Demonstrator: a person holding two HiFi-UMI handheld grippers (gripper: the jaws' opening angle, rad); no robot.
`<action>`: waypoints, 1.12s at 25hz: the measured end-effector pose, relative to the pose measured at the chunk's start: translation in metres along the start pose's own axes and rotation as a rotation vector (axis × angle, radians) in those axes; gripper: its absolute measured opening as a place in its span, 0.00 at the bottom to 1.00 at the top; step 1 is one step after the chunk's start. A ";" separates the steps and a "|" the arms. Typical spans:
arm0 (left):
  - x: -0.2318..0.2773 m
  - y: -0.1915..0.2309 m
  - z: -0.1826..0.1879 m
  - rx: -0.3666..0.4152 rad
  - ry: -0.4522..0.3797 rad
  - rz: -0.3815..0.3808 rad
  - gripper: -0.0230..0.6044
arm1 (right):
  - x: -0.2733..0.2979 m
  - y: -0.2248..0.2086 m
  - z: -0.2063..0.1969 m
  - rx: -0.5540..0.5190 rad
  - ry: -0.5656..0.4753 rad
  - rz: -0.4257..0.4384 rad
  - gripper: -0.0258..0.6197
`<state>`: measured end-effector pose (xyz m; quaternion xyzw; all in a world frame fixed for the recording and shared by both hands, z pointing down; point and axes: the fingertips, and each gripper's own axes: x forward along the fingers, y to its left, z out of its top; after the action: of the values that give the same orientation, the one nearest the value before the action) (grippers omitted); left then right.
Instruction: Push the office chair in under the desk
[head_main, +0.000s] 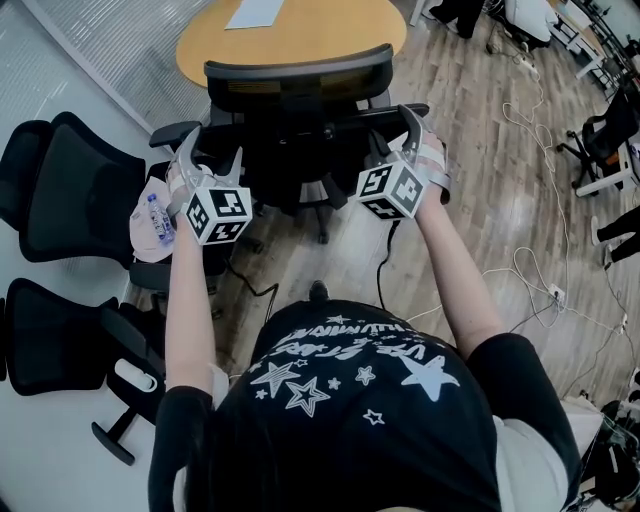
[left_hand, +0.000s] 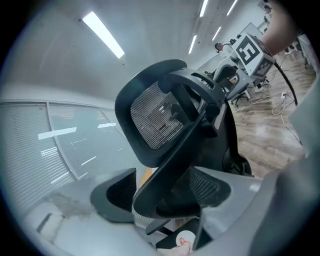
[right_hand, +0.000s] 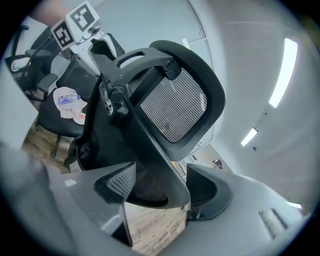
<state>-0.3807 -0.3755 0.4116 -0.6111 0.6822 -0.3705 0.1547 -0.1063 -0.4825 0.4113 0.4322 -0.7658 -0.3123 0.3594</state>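
Note:
The black mesh office chair (head_main: 300, 85) faces the round wooden desk (head_main: 300, 30), its seat partly under the top. My left gripper (head_main: 213, 150) straddles the chair's left armrest (head_main: 172, 135), and my right gripper (head_main: 395, 130) straddles the right armrest (head_main: 415, 108). In the left gripper view the jaws (left_hand: 162, 192) stand open with the armrest bar (left_hand: 170, 170) between them and a slit of light on one side. The right gripper view shows the same: open jaws (right_hand: 162, 187) around the bar (right_hand: 155, 160), the mesh backrest (right_hand: 175, 105) above.
Two more black chairs (head_main: 70, 190) (head_main: 60, 335) stand at the left by a glass wall; one carries a cloth and a bottle (head_main: 155, 220). A sheet of paper (head_main: 255, 12) lies on the desk. Cables (head_main: 530, 270) trail over the wooden floor at the right.

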 end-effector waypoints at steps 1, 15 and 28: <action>-0.004 0.001 0.003 -0.007 0.002 0.007 0.57 | -0.004 -0.001 0.001 0.006 -0.007 -0.003 0.54; -0.080 -0.035 0.015 -0.099 0.045 0.015 0.57 | -0.076 0.005 -0.002 0.071 -0.093 0.038 0.45; -0.156 -0.086 0.041 -0.287 0.045 0.007 0.09 | -0.149 0.021 -0.027 0.149 -0.130 0.110 0.18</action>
<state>-0.2595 -0.2388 0.4055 -0.6162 0.7335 -0.2823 0.0518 -0.0384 -0.3465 0.4008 0.3937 -0.8314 -0.2615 0.2923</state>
